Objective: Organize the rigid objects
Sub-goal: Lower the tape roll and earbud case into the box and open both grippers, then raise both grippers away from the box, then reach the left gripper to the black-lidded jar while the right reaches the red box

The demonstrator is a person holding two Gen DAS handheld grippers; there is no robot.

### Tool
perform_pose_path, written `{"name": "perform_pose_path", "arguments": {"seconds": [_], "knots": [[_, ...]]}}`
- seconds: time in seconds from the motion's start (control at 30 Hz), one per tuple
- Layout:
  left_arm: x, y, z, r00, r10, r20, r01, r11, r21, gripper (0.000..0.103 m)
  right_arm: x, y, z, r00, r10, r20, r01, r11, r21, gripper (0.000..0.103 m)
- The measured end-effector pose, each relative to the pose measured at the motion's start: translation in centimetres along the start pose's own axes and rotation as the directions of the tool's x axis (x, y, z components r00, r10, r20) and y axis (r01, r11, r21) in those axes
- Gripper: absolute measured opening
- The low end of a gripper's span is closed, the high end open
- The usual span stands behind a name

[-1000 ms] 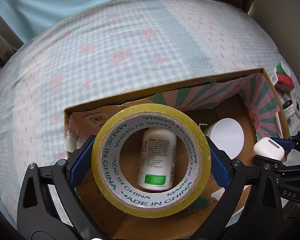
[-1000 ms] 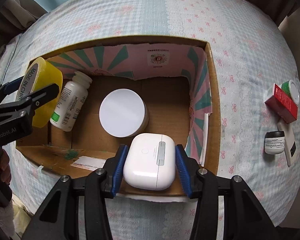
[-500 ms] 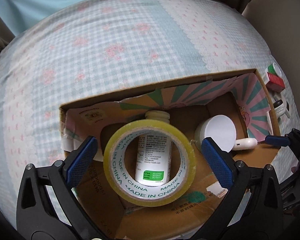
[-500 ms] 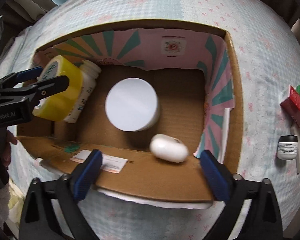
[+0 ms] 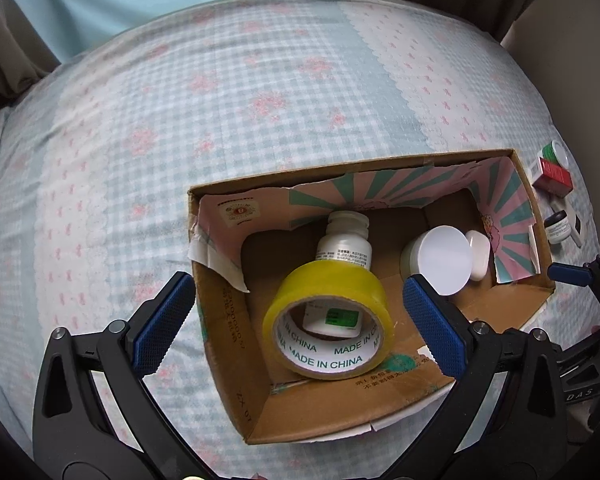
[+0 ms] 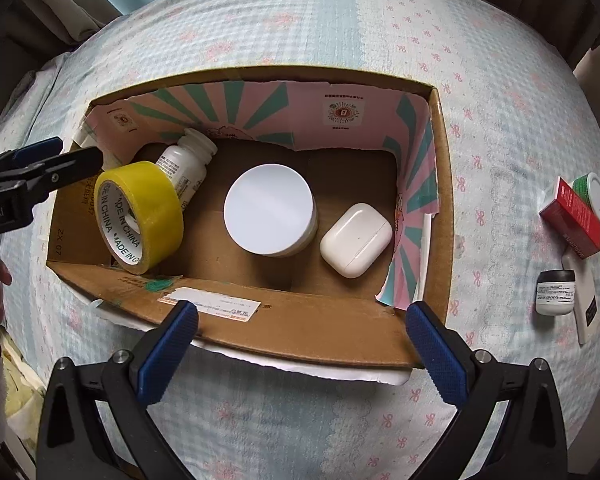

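Both hand-held grippers gape empty; your right hand-held gripper is nearer the red carton, at 2 o'clock.

1. A bed with a pale checked floral cover carries everything.
2. A cardboard box sits on it.
3. Beside the box lie a red carton, a green-lidded jar and a small dark-capped jar.

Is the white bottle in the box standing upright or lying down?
Lying down. The bottle rests on its side on the box floor, cap toward the far wall, with the tape roll leaning over its bottom end.
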State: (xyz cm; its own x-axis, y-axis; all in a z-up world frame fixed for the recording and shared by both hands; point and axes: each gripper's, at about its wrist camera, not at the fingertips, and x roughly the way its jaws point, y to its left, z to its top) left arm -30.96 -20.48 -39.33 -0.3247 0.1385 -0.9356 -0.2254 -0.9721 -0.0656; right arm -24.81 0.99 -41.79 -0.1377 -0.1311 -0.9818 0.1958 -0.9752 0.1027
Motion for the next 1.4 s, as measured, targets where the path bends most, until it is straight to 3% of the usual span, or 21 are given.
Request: {"name": "perform_pose_path", "arguments": {"seconds": [0.27,0.43,0.67,0.87,1.07,1.17,1.4], "knots": [[-5.4,-0.4,-1.0,0.999,0.027,0.039,-0.027,0.999,-0.017,0.103,-5.1,0.2,-0.2,0.998,-0.006,0.061,0.006,1.000,0.006,0.103],[-9.7,-1.3,-1.9,0.996,0.034,0.082,-0.030,0.998,-0.049,0.103,-9.8,-0.4,-1.3,0.989,-0.024,0.149,0.021,1.000,0.019,0.103],[-14.8,-4.6,-2.7,0.990,0.031,0.138,-0.022,0.997,-0.068,0.103,-16.2,-3.8,-4.1,0.961,-0.076,0.266,0.067,0.997,0.042,0.103],[-18.3,-9.4,-3.6,0.981,0.029,0.192,-0.012,0.996,-0.089,0.103,-20.8,-9.3,-6.6,0.936,-0.115,0.334,0.083,0.991,0.108,0.103],[-19.4,-15.6,-4.3,0.980,0.049,0.194,-0.027,0.993,-0.114,0.103,-23.1,-15.9,-7.7,0.925,-0.084,0.370,0.063,0.996,0.067,0.103],[-19.1,-19.0,-4.3,0.981,0.012,0.194,0.010,0.993,-0.115,0.103,-23.5,-19.2,-7.4,0.925,-0.062,0.376,0.062,0.998,0.013,0.103],[-15.1,-27.1,-3.4,0.991,-0.037,0.131,0.047,0.996,-0.076,0.103,-21.7,-24.9,-4.1,0.943,-0.013,0.333,0.072,0.984,-0.163,0.103]]}}
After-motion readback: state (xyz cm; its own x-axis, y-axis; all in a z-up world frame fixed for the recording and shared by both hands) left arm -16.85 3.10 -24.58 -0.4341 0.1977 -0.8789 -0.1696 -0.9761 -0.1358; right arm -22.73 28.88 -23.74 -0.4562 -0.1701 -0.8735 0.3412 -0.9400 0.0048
